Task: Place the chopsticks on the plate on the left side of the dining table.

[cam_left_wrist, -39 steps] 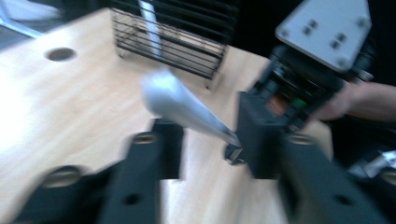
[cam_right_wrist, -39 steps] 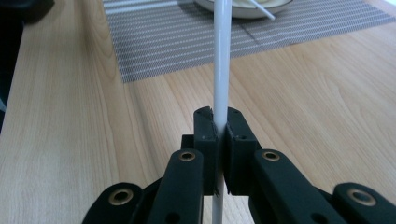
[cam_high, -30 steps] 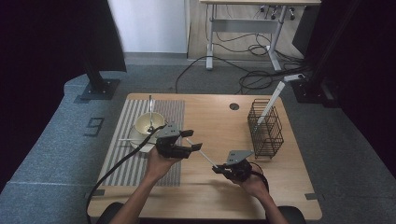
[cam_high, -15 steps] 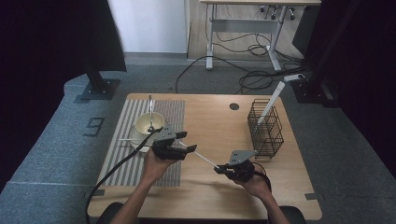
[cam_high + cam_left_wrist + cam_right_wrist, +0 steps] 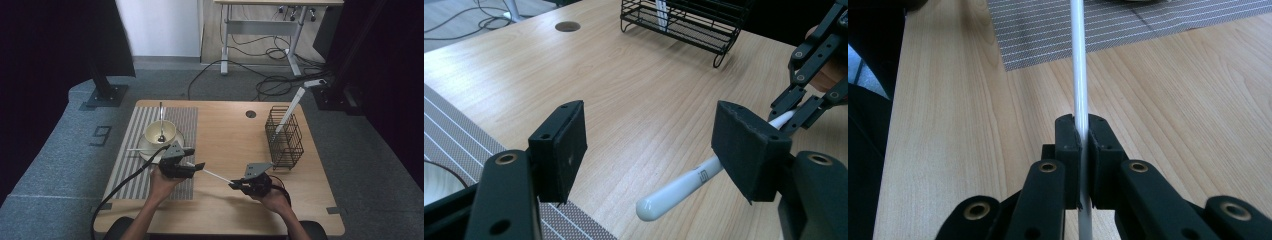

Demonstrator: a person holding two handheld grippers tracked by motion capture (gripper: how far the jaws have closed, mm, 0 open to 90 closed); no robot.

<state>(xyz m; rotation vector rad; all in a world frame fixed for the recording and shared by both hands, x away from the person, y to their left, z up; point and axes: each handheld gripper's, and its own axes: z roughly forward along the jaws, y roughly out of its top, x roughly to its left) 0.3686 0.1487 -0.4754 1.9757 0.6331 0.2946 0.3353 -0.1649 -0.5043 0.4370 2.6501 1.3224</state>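
Between the left gripper's (image 5: pixel 649 145) open jaws hangs a white stick (image 5: pixel 679 187), untouched.

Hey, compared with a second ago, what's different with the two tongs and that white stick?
The left tongs have sunk a little toward the table, their jaws standing open around the free end of the white stick without pressing it. The right tongs stayed put, clamped on the stick. The bowl and the wire basket kept their places.

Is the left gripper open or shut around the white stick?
Open. The left gripper has its pads apart, and the white stick lies between them untouched.
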